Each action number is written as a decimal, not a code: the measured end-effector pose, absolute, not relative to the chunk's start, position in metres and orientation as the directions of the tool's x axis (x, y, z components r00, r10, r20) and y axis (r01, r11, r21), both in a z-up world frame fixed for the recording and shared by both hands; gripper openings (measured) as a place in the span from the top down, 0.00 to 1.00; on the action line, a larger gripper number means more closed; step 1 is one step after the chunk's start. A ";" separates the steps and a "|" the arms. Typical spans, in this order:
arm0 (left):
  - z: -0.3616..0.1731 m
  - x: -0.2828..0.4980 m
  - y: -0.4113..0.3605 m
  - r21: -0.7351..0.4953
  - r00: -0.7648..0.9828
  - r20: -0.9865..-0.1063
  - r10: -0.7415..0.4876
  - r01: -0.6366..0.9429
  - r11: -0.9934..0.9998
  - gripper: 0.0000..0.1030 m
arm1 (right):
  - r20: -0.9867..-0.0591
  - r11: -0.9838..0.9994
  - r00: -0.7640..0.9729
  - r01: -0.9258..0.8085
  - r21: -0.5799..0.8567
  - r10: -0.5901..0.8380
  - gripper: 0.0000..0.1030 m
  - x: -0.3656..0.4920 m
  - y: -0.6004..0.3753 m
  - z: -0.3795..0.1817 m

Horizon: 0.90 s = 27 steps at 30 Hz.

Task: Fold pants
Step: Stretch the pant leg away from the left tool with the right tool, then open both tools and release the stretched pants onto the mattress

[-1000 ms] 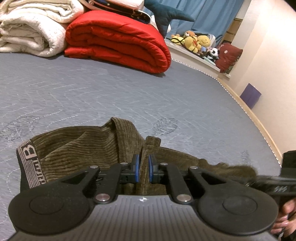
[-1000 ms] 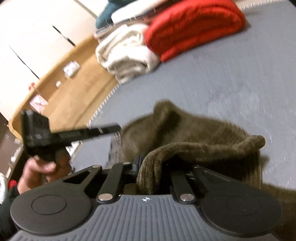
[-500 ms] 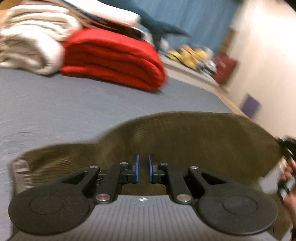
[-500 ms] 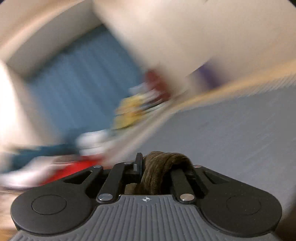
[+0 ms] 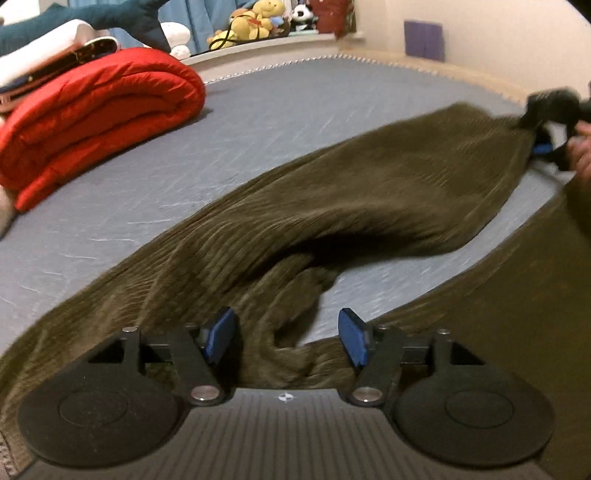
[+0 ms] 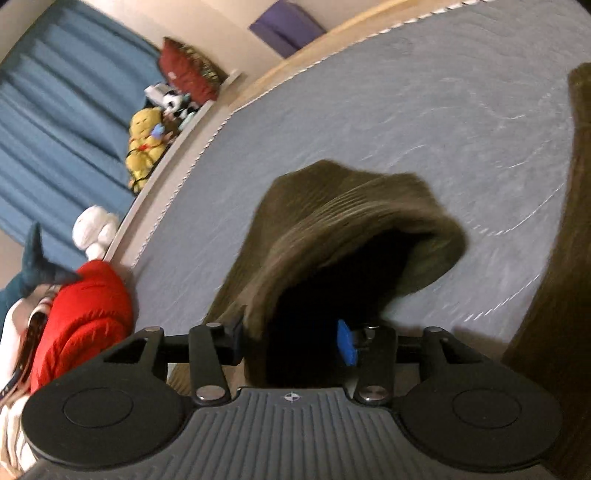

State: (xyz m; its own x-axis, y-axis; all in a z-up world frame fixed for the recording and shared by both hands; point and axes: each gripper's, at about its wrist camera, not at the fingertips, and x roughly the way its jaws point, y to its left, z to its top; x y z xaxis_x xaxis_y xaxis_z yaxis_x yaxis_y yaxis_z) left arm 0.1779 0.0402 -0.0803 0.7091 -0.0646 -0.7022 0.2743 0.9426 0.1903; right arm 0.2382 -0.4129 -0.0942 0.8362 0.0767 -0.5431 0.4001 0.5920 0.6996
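Corduroy pants (image 5: pixel 332 206) lie stretched over our mattress (image 5: pixel 295 110), barely folded. Left tongs (image 5: pixel 288 338) and right tongs (image 6: pixel 295 345) are opening, cloth loose between them.

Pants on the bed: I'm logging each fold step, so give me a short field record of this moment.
surface: grey mattress
pants: olive corduroy pants, stretched across the mattress, blurred
left gripper: left gripper jaws opening, cloth between the pads but not pinched
right gripper: right gripper jaws opening, a fold of cloth draped between the pads
background: red quilt, plush toys, blue curtain
fold state: not yet folded flat
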 end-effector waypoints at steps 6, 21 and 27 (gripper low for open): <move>-0.079 0.186 0.056 0.153 0.686 -0.724 -0.067 0.255 0.955 0.77 | -0.498 0.465 0.860 0.397 0.791 0.114 0.57 0.244 -0.454 -0.122; -0.058 0.179 0.066 0.144 0.581 -0.795 -0.173 0.458 0.877 0.77 | -0.633 0.721 0.739 0.566 0.400 -0.229 0.85 0.251 -0.495 -0.074; -0.045 0.177 0.074 0.109 0.530 -0.819 -0.220 0.520 0.847 0.76 | -0.650 0.651 0.709 0.635 0.416 -0.275 0.84 0.232 -0.525 -0.074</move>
